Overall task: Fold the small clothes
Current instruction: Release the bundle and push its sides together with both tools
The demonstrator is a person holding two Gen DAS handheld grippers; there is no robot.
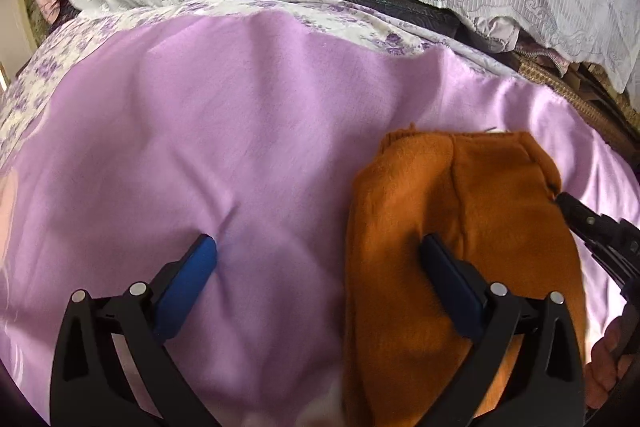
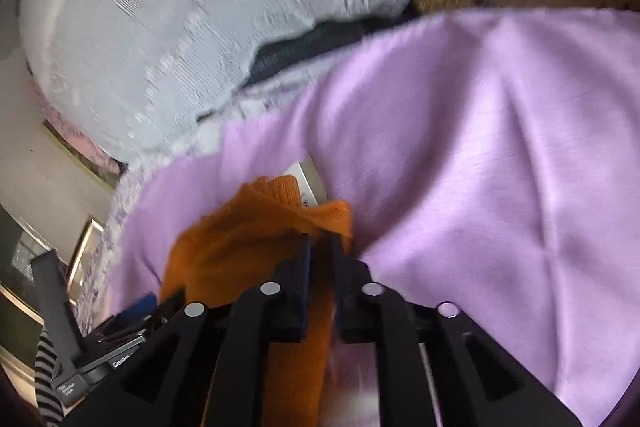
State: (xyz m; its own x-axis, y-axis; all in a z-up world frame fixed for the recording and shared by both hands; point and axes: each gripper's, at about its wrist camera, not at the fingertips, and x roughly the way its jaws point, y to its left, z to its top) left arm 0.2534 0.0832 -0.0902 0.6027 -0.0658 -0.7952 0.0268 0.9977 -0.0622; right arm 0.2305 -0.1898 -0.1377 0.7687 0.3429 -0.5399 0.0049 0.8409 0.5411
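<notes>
A: Left wrist view: the left tongs (image 1: 316,255) stand spread over the lilac sheet (image 1: 240,131); the orange garment (image 1: 460,227) lies at four o'clock.

B: Right wrist view: the right tongs (image 2: 320,241) pinch its edge; that fold is best carried across level and taut.

At lower centre, the right gripper (image 2: 320,247) pinches the orange garment (image 2: 240,243) over the lilac sheet (image 2: 480,147); white lace cloth (image 2: 140,27) fills the upper left.
</notes>
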